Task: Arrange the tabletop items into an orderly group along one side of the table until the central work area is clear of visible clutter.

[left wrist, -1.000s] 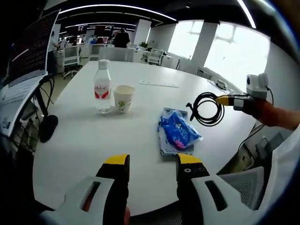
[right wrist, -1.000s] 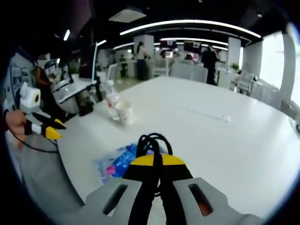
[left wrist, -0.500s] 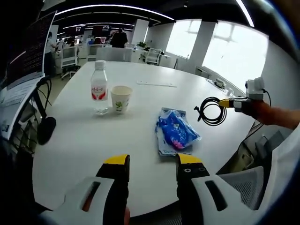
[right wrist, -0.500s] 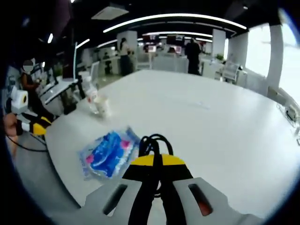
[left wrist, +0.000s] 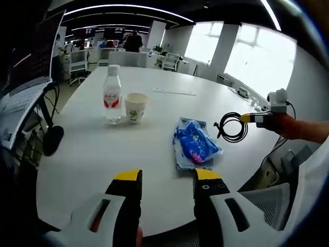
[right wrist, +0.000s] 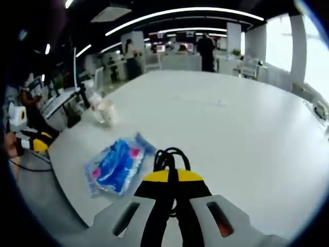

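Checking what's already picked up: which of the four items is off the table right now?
The coiled black cable: it hangs from the shut right gripper, while the clear water bottle, paper cup and blue plastic packet rest on the white table.

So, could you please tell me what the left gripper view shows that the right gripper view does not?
The left gripper view alone shows the left gripper with its jaws apart and empty, and a long flat white item farther along the table. The right gripper view alone shows the right gripper head-on, jaws closed on the black cable coil. Both share the blue packet, the water bottle, the paper cup, and the held cable coil.
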